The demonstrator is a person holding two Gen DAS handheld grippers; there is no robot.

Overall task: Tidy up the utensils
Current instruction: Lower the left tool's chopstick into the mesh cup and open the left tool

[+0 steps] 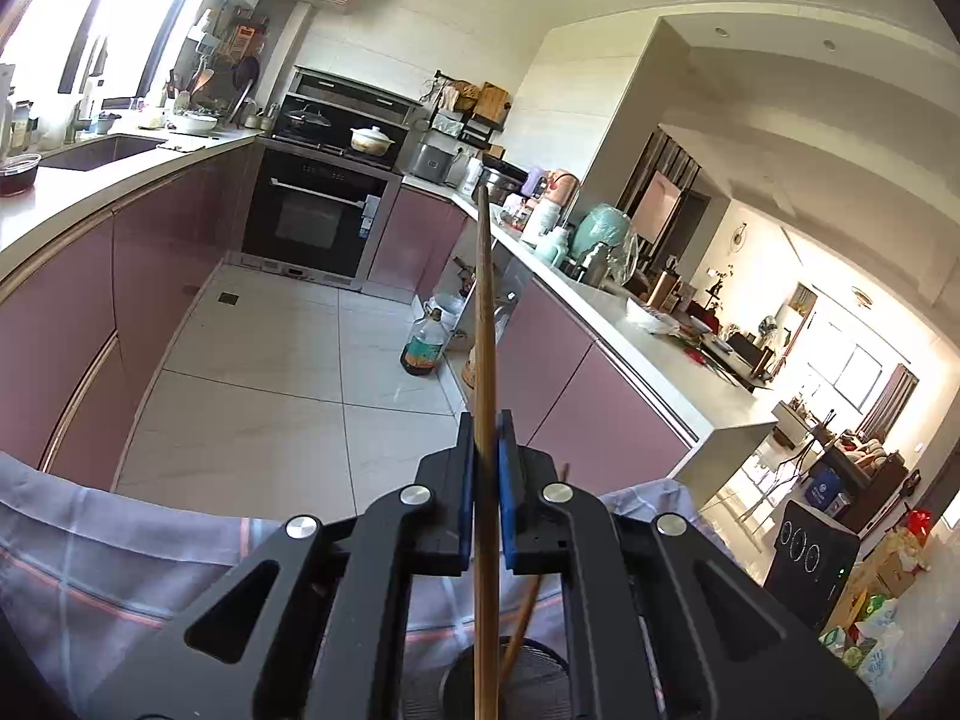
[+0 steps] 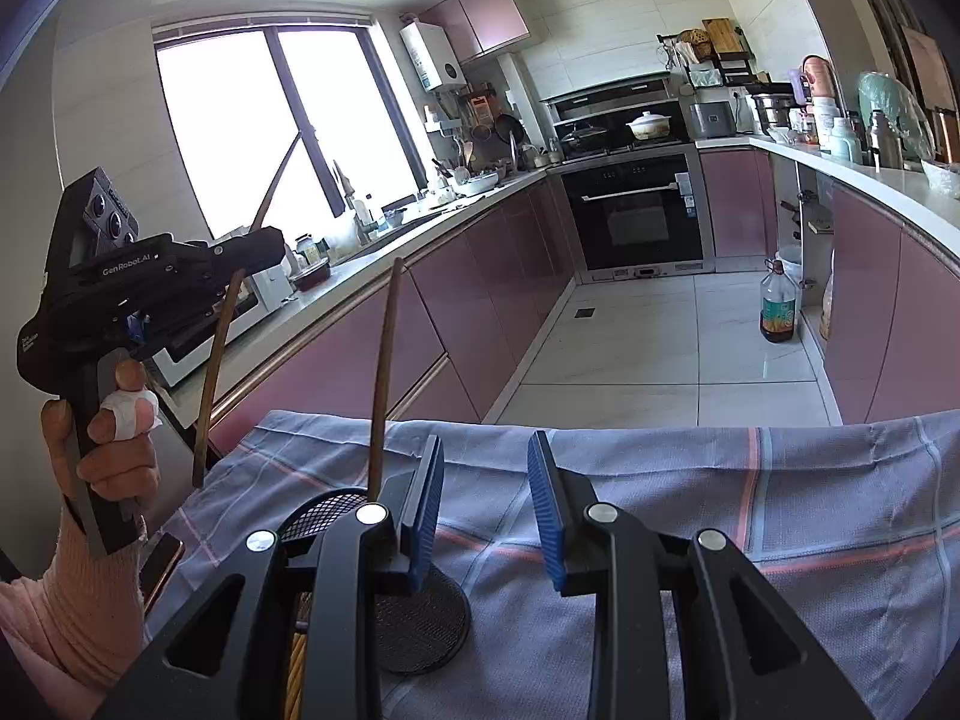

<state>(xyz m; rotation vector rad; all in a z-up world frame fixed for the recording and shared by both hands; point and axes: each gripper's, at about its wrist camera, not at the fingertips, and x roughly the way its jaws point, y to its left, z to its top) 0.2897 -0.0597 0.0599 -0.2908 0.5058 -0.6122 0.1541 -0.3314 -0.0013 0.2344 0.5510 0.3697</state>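
Observation:
My left gripper (image 1: 485, 438) is shut on a long brown chopstick (image 1: 485, 324) that runs straight up between its blue pads. In the right wrist view the left gripper (image 2: 264, 243) is held high at the left with that chopstick (image 2: 216, 372) hanging through it, above the table edge. A black mesh utensil holder (image 2: 420, 618) stands on the checked grey cloth (image 2: 750, 498). Another chopstick (image 2: 384, 384) stands in it, and it also shows in the left wrist view (image 1: 528, 612). My right gripper (image 2: 486, 498) is open and empty just right of the holder.
A kitchen lies beyond the table: pink cabinets (image 2: 480, 276), an oven (image 2: 636, 210), counters with pots and bottles (image 1: 558, 222). An oil bottle (image 2: 780, 306) stands on the tiled floor. A phone (image 2: 159, 564) lies at the table's left edge.

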